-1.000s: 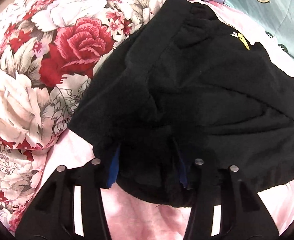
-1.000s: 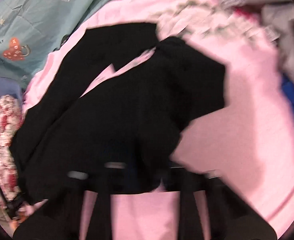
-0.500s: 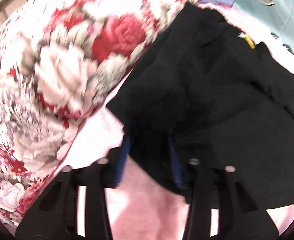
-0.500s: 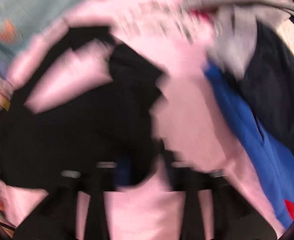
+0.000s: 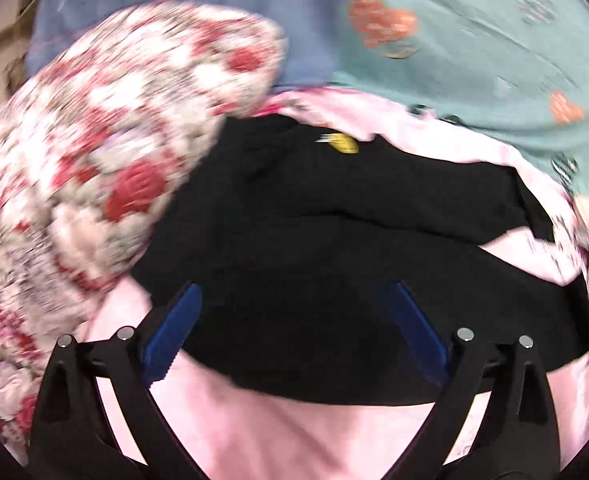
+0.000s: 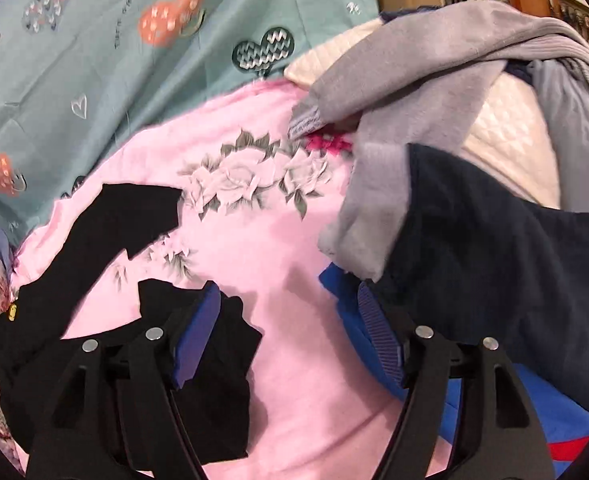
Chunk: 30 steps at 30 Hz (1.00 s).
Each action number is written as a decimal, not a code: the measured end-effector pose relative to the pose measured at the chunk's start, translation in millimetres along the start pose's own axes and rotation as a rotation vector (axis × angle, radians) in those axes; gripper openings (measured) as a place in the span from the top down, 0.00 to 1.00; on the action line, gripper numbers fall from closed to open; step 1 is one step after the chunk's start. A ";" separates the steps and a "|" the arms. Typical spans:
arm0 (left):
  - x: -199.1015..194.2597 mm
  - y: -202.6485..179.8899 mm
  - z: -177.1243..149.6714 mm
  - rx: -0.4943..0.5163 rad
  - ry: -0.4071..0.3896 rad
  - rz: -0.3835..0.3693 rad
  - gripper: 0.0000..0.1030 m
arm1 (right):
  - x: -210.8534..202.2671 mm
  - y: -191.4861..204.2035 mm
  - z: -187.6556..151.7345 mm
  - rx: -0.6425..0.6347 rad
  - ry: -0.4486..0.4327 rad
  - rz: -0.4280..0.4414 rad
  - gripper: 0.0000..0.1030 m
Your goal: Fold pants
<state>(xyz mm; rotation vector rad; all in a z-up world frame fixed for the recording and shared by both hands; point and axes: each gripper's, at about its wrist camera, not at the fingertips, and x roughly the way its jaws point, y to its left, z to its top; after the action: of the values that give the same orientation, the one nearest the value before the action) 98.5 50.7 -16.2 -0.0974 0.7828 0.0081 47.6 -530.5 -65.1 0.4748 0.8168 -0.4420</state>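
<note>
Both tongs, pinching the black fabric pants (image 5: 334, 264) 1 s ago, are now spread: left tongs (image 5: 294, 300), right tongs (image 6: 290, 308). Pants lie on the pink floral bedsheet (image 6: 278, 248); edges should be smoothed before regrasping.

Pink floral blanket (image 6: 278, 248) covers the surface. Teal heart-print sheet (image 6: 94, 52) lies behind it. Red-rose quilt (image 5: 94, 168) bunched at left, blurred. Grey garment (image 6: 398, 92), navy garment (image 6: 494, 256) and blue garment (image 6: 474, 420) piled at right, overlapping.
</note>
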 end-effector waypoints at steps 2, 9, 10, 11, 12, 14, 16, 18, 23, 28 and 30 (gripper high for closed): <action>6.1 -17.4 -8.1 0.045 0.013 -0.020 0.06 | 21.8 7.6 0.7 -0.022 0.055 -0.012 0.42; 43.6 -28.0 -26.9 0.030 0.137 -0.011 0.06 | 62.3 49.2 -32.4 -0.203 0.233 0.016 0.38; 48.8 -23.7 -28.1 0.015 0.156 -0.008 0.06 | 61.0 53.6 -34.5 -0.222 0.229 0.016 0.38; 56.8 -20.1 -29.5 -0.007 0.178 -0.004 0.06 | 60.6 61.1 -36.9 -0.251 0.234 0.031 0.42; 59.8 -17.0 -31.4 -0.022 0.192 -0.005 0.06 | 59.5 63.7 -37.1 -0.268 0.235 0.042 0.50; 67.7 -10.2 -34.9 -0.051 0.229 -0.008 0.06 | 56.4 70.2 -37.1 -0.293 0.253 0.104 0.81; 74.3 -7.8 -38.4 -0.061 0.256 -0.005 0.06 | 55.6 74.8 -35.7 -0.318 0.241 0.082 0.92; 76.0 -5.7 -40.9 -0.060 0.264 0.002 0.06 | 48.6 72.5 -29.4 -0.320 0.203 0.067 0.92; 72.7 -1.6 -41.4 -0.050 0.252 0.012 0.06 | 23.4 17.6 -2.5 -0.186 0.035 -0.168 0.92; 68.7 3.0 -37.7 -0.046 0.241 0.031 0.06 | 52.6 -4.5 -11.2 -0.238 0.136 -0.377 0.75; 62.3 6.6 -35.0 -0.042 0.227 0.034 0.06 | 34.2 11.5 -12.9 -0.270 0.090 -0.402 0.73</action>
<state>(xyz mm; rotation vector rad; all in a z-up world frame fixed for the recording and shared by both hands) 117.7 52.3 -85.3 -0.1266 1.0111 0.0465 67.1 -520.5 -96.6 0.0773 1.0474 -0.6725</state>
